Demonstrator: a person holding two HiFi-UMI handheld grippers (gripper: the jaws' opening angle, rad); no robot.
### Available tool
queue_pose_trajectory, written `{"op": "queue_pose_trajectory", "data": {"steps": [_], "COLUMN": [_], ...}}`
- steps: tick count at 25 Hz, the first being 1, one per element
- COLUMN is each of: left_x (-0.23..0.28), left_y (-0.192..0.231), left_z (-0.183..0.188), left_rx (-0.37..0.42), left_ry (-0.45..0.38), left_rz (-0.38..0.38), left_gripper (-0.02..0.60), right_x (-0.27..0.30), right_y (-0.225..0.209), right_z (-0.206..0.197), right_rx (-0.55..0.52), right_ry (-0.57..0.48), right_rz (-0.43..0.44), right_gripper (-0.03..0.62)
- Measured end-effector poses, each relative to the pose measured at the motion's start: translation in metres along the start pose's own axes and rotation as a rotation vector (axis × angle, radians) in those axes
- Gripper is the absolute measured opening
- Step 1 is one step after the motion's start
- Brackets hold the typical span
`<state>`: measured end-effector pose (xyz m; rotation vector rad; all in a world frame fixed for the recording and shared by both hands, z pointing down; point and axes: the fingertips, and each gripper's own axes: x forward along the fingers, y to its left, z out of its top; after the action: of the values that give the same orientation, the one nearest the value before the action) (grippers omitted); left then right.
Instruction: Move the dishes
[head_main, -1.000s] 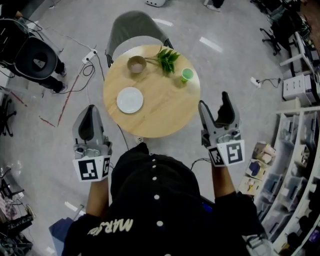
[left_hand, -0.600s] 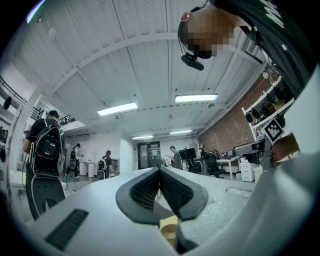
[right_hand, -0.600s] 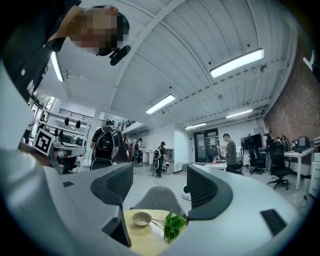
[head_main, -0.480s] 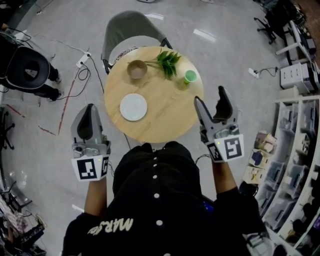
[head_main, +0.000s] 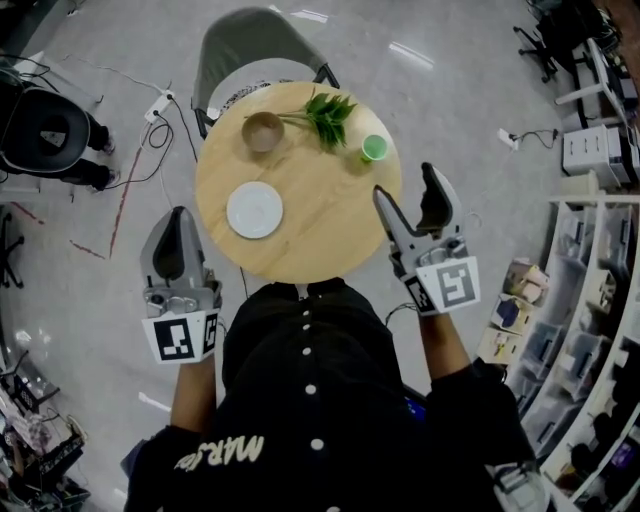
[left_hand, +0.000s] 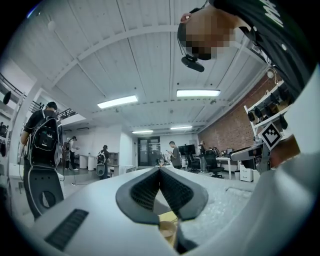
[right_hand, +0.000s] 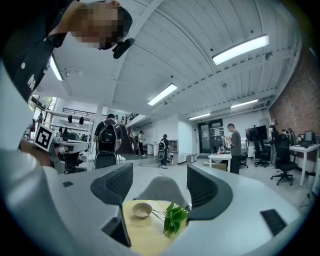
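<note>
On the round wooden table (head_main: 320, 215) a white plate (head_main: 254, 209) lies at the near left and a brown bowl (head_main: 263, 131) at the far left. A green cup (head_main: 374, 148) stands at the far right, beside a leafy green sprig (head_main: 325, 115). My left gripper (head_main: 178, 228) is shut and empty, held off the table's near left edge. Its pads meet in the left gripper view, with the bowl (left_hand: 167, 231) showing below them. My right gripper (head_main: 408, 196) is open and empty at the table's near right edge. Between its fingers the right gripper view shows the bowl (right_hand: 142, 210) and the sprig (right_hand: 174, 218).
A grey chair (head_main: 258, 50) stands behind the table. Cables and a power strip (head_main: 155, 108) lie on the floor at the left, near a black office chair (head_main: 45, 130). Shelves with bins (head_main: 590, 290) line the right side. Several people stand in the background (right_hand: 109, 137).
Both grippers have moved forward toward the table. The right one, earlier off the table's right edge, now reaches over it. The left stays shut and the right open.
</note>
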<state>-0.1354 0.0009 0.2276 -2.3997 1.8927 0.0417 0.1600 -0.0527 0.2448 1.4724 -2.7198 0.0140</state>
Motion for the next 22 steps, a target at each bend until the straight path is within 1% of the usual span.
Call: {"op": "queue_pose_trajectory", "data": {"steps": [3, 7, 12, 14, 15, 18, 22], "left_x": [0.004, 0.006, 0.004, 0.003, 0.003, 0.000, -0.004], "left_y": [-0.004, -0.007, -0.004, -0.004, -0.004, -0.004, -0.006], "left_z": [-0.004, -0.013, -0.029, -0.036, -0.039, -0.046, -0.054], "left_rx": [-0.001, 0.003, 0.007, 0.005, 0.005, 0.021, 0.048], "left_ry": [0.016, 0.042, 0.085, 0.099, 0.102, 0.107, 0.122], "left_rz": [0.018, 0.032, 0.053, 0.058, 0.059, 0.050, 0.032], "left_gripper": [0.003, 0.003, 0.003, 0.003, 0.003, 0.003, 0.003], "right_x": [0.012, 0.034, 0.073, 0.091, 0.099, 0.124, 0.155], "right_y": [-0.004, -0.006, 0.003, 0.009, 0.012, 0.021, 0.029], "right_z": [-0.010, -0.035, -0.082, -0.103, -0.114, -0.144, -0.179], "right_rx": [0.009, 0.064, 0.171, 0.215, 0.232, 0.283, 0.383], "right_ry": [0.022, 0.071, 0.154, 0.192, 0.211, 0.275, 0.347], "right_rz": [0.036, 0.080, 0.148, 0.177, 0.187, 0.198, 0.194], "right_gripper": [0.319, 0.318, 0.313, 0.280, 0.273, 0.276, 0.273]}}
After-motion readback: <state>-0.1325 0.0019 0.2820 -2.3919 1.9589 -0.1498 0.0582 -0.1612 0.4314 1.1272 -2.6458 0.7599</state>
